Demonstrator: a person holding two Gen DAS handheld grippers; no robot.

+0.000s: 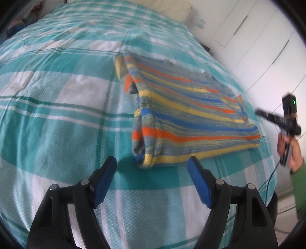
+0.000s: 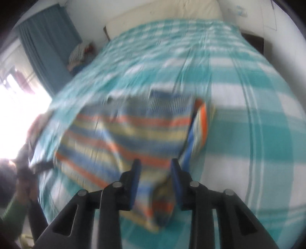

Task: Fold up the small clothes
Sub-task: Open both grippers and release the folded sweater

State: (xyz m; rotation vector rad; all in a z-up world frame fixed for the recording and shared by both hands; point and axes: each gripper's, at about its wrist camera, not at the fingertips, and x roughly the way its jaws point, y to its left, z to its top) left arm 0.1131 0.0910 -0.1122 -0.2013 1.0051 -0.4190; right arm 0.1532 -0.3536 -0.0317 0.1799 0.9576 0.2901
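- The folded striped sweater (image 1: 191, 122) was the only thing lying on the checked bedspread (image 1: 57, 118).
- To the left of the sweater, bare bedspread gave a gripper open passage.
- Beyond the sweater, toward the cream pillow (image 2: 172, 13), the bedspread lay bare too.
- Right of the sweater, white wardrobe doors (image 1: 258, 47) stood near the bed's edge.

Daylight, bright. Right wrist view: blown-out glare at left edge by curtain (image 2: 45, 44), heavy motion blur over bedspread (image 2: 248, 115). Left wrist view sharper w/ soft shadows under striped garment (image 1: 187, 115); fisheye warp, dark vignette corners in both.
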